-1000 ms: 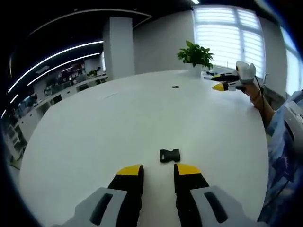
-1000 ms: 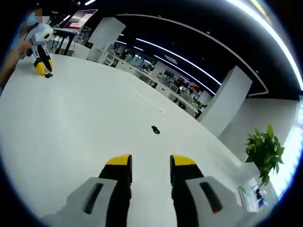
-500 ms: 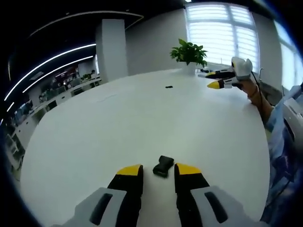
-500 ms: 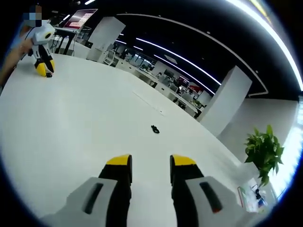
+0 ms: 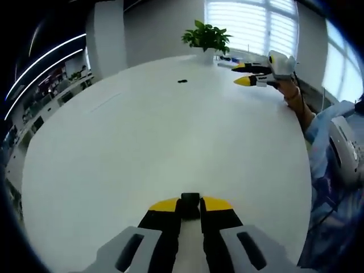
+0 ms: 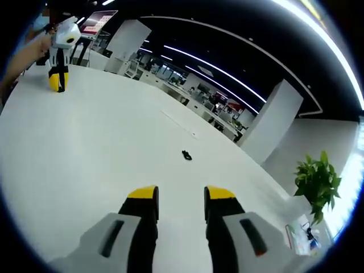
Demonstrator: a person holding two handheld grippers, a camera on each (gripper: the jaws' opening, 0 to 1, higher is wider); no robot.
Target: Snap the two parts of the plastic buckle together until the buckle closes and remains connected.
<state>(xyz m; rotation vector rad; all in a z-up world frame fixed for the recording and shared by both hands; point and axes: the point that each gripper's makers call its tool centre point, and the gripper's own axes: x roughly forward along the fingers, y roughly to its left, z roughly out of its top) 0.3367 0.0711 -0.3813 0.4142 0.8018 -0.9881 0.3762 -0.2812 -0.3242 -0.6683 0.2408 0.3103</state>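
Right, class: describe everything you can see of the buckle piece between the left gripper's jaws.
The buckle piece is small, black and looks like plastic. It sits between the yellow tips of the left gripper, whose jaws have closed in against its sides. Only its squarish top end shows; the rest is hidden by the jaws, so its shape cannot be told. It is low over the white table; whether it touches the table is unclear. A second black piece lies far off on the table.
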